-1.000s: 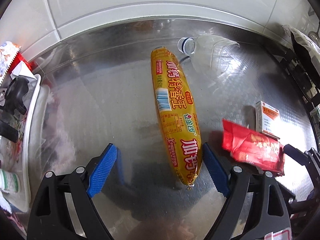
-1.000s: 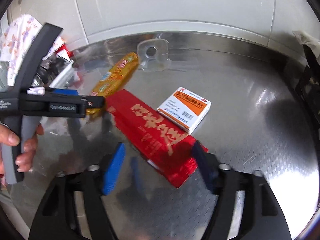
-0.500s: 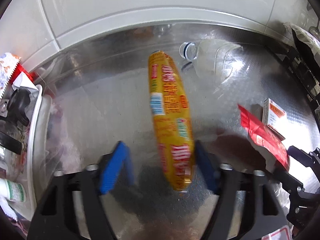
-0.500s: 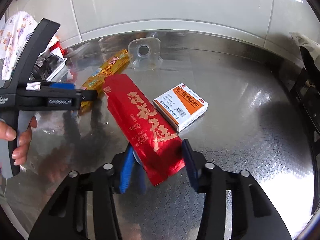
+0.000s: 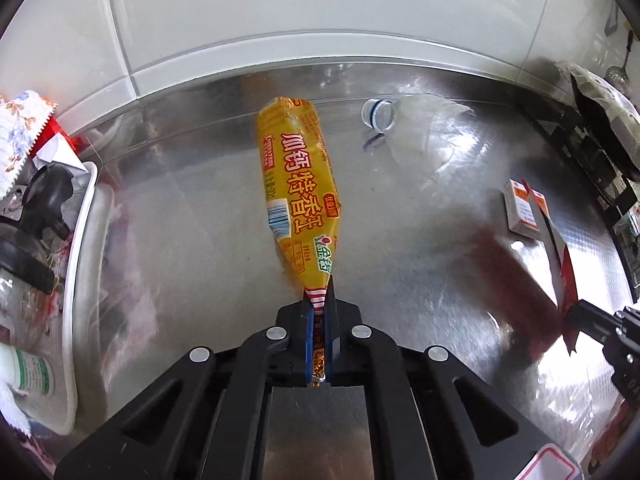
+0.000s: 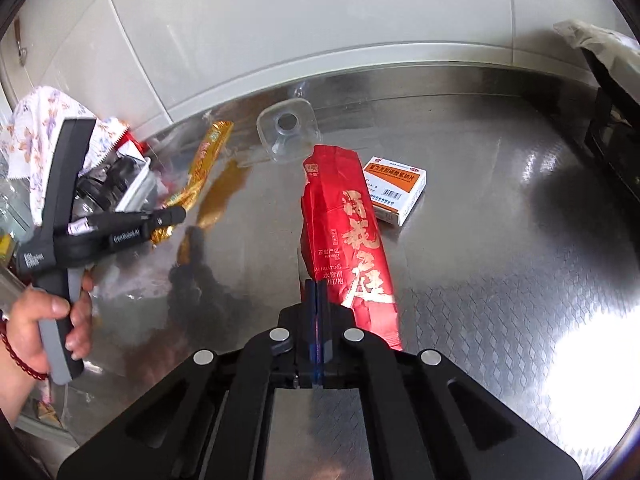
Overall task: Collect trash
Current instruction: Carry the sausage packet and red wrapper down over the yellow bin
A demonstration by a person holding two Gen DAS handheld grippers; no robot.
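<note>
Left gripper [image 5: 319,320] clamped on the tail end of a yellow sausage wrapper [image 5: 298,196], blue pads pinched tight on the crimped foil. Wrapper raised off the steel desk [image 5: 180,240], pointing away toward the back wall, its far end just left of the crushed clear bottle [image 5: 412,128]. From the right wrist view, same wrapper [image 6: 204,172] seen edge-on, held out from the left gripper [image 6: 172,216], with a bare hand [image 6: 48,320] on the grey handle.

Right gripper [image 6: 318,320] closed narrow on the left edge of a red tea packet [image 6: 348,240], near its close end. Packet lifted and tilted, far end reaching toward the clear bottle [image 6: 288,132], right side overlapping the white and orange medicine box [image 6: 396,188] lying flat on the desk [image 6: 500,260]. In the left wrist view, packet [image 5: 560,256] seen thin and edge-on, in front of the medicine box [image 5: 520,208].

Left of the yellow wrapper, a white basket [image 5: 80,272] at the desk edge, filled with mixed clutter; floral cloth [image 5: 20,136] above it.
</note>
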